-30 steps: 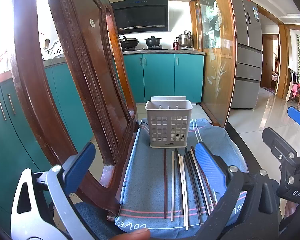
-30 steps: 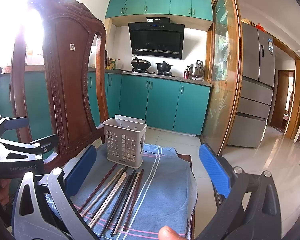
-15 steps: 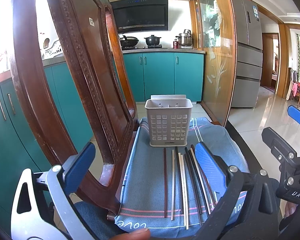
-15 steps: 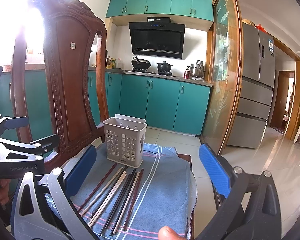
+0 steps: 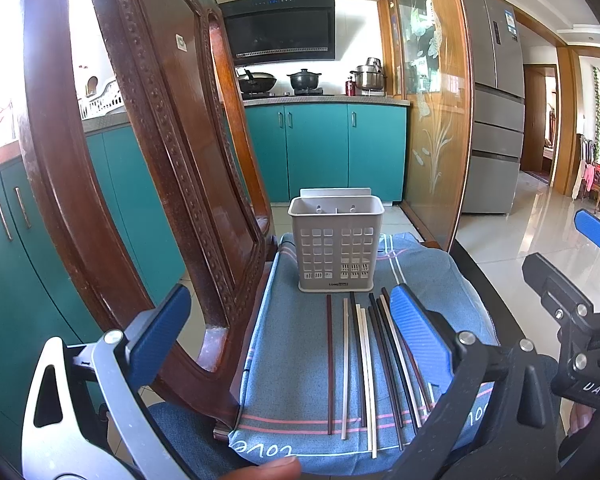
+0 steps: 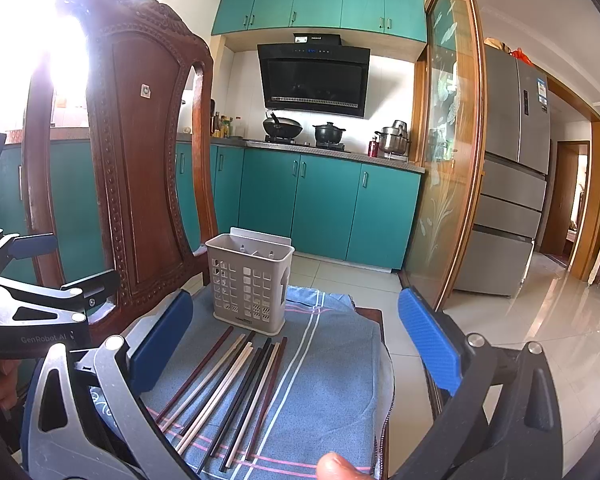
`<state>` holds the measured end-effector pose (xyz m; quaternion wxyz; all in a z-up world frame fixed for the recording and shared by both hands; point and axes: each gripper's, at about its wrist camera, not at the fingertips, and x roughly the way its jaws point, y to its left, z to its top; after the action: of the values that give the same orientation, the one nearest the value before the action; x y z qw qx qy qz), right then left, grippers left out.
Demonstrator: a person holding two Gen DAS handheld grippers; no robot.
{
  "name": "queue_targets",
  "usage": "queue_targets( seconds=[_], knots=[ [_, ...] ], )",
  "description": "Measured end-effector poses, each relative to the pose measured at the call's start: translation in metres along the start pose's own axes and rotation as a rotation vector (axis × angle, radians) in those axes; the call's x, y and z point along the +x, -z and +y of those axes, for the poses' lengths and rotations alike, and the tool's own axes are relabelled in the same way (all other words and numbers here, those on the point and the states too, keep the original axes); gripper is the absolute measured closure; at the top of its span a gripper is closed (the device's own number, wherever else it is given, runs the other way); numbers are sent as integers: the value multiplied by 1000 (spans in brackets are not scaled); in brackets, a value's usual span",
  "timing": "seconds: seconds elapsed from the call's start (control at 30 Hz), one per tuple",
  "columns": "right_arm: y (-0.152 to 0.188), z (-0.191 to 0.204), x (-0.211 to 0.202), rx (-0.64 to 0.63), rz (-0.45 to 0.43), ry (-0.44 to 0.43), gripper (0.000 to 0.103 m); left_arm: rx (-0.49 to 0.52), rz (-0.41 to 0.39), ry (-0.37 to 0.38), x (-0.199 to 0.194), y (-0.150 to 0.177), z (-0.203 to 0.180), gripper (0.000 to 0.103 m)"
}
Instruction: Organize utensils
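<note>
Several chopsticks (image 5: 370,364), dark brown, black and cream, lie side by side on a blue cloth (image 5: 296,344) over a chair seat. They also show in the right wrist view (image 6: 236,392). A grey perforated utensil holder (image 5: 336,244) stands upright and empty at the cloth's far end, also in the right wrist view (image 6: 250,284). My left gripper (image 5: 288,340) is open and empty, above the near end of the chopsticks. My right gripper (image 6: 296,344) is open and empty, above the cloth just right of the chopsticks.
The carved wooden chair back (image 5: 140,160) rises close on the left. A glass sliding door (image 5: 432,112) stands to the right behind the seat. Teal kitchen cabinets (image 5: 324,148) and a tiled floor (image 5: 512,248) lie beyond. The right gripper's body (image 5: 580,320) shows at the right.
</note>
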<state>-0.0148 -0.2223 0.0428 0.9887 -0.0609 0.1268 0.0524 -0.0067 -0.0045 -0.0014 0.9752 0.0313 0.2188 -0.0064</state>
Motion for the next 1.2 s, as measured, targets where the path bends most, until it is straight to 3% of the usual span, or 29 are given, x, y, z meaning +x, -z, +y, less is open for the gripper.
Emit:
queue_targets(
  seconds=[1.2],
  knots=[
    [3, -2, 4, 5, 7, 5, 3, 10, 18, 1, 8, 5, -4, 4]
  ],
)
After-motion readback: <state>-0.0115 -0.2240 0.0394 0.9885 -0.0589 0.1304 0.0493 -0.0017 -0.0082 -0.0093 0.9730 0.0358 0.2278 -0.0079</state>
